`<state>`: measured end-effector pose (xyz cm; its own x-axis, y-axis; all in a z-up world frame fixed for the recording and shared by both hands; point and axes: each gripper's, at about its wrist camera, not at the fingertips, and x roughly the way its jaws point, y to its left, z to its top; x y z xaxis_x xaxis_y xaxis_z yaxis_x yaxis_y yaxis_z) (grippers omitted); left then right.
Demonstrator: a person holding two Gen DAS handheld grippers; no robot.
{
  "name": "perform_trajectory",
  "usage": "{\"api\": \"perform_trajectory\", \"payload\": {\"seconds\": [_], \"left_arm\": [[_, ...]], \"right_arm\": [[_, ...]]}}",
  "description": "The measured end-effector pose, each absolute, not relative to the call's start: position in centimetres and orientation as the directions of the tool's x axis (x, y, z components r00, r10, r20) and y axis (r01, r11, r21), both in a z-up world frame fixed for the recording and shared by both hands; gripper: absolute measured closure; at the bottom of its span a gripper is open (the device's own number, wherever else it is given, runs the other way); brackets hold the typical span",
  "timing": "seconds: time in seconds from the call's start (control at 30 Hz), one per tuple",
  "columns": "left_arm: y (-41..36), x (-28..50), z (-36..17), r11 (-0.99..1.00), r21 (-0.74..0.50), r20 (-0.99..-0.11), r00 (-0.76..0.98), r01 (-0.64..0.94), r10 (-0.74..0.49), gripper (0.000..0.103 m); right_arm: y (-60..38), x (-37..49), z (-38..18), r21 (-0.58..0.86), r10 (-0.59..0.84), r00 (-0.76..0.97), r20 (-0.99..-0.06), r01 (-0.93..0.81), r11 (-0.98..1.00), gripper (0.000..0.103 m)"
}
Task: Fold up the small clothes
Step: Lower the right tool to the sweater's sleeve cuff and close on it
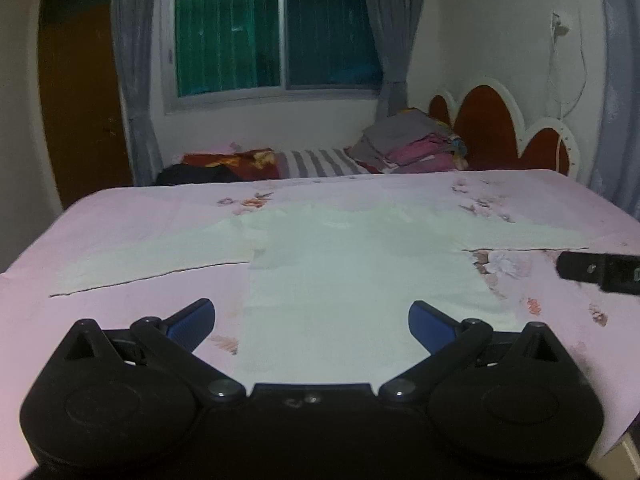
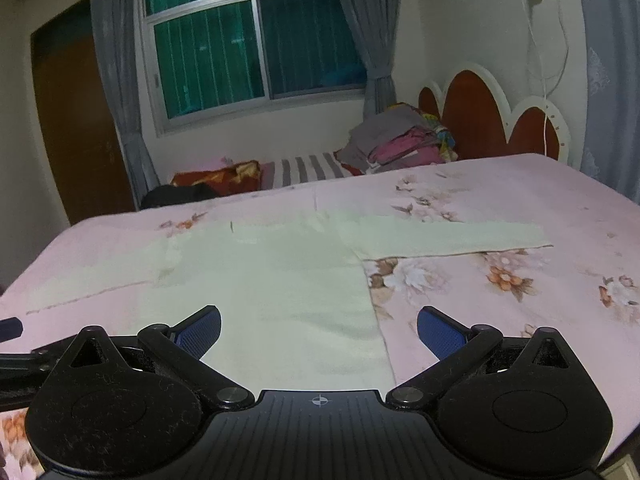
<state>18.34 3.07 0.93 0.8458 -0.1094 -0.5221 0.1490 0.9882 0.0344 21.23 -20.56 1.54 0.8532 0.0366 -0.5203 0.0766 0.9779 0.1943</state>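
A pale cream long-sleeved top (image 1: 360,264) lies flat on the pink floral bedsheet (image 1: 120,224), sleeves spread left and right, hem toward me. My left gripper (image 1: 312,320) stands open just above the hem, over the body's left half, holding nothing. In the right wrist view the same top (image 2: 272,280) fills the middle. There my right gripper (image 2: 319,326) is open over the body's right edge, with its left pad (image 2: 200,330) above cloth and its right pad (image 2: 440,330) above bare sheet. The right gripper's black body (image 1: 600,272) shows at the left wrist view's right edge.
A pile of folded clothes (image 1: 412,144) sits at the bed's far end beside a red and white headboard (image 1: 488,128). A striped blanket (image 1: 316,162) and dark bundle (image 1: 196,174) lie beyond the sheet. Window, grey curtains and a brown door stand behind.
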Motion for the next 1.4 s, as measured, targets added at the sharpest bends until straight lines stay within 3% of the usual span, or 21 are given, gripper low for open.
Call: {"api": "perform_trajectory", "payload": {"seconds": [0.33,0.83,0.87,0.9,0.93,1.07,1.17,1.4], "left_arm": [[1.1,22.0,0.0,0.976,0.039,-0.574,0.805,0.213,-0.153,0.0],[-7.5,29.9,-2.5,0.968,0.015,-0.628,0.756,0.252,-0.187,0.0],[-8.2,30.6,-2.6,0.967,0.019,-0.628,0.756,0.255,-0.187,0.0],[-9.0,31.3,-2.7,0.966,0.028,-0.629,0.756,0.257,-0.183,0.0],[-9.8,32.1,-2.8,0.966,0.036,-0.63,0.756,0.257,-0.178,0.0],[-12.0,34.9,-3.2,0.968,0.025,-0.633,0.753,0.25,-0.178,0.0],[-12.8,36.5,-4.0,0.967,-0.018,-0.658,0.726,0.253,-0.202,0.0],[-14.3,39.1,-6.4,0.976,0.044,-0.717,0.687,0.212,-0.117,0.0]], "right_arm": [[-22.2,23.8,1.4,0.197,-0.01,0.84,-0.543,0.138,0.971,0.0],[-34.2,29.5,-0.2,0.27,-0.079,0.84,-0.536,0.259,0.927,0.001],[-35.3,30.0,-0.3,0.276,-0.085,0.841,-0.534,0.268,0.923,0.005],[-36.4,30.7,-0.5,0.282,-0.089,0.841,-0.534,0.277,0.919,0.029],[-37.6,31.5,-0.7,0.281,-0.104,0.833,-0.544,0.297,0.913,0.039],[-42.9,34.1,-2.6,0.318,-0.128,0.813,-0.568,0.36,0.877,0.039],[-46.3,35.8,-4.5,0.332,-0.133,0.786,-0.603,0.4,0.855,0.058],[-54.6,39.6,-9.2,0.407,-0.161,0.749,-0.643,0.512,0.756,0.059]]}}
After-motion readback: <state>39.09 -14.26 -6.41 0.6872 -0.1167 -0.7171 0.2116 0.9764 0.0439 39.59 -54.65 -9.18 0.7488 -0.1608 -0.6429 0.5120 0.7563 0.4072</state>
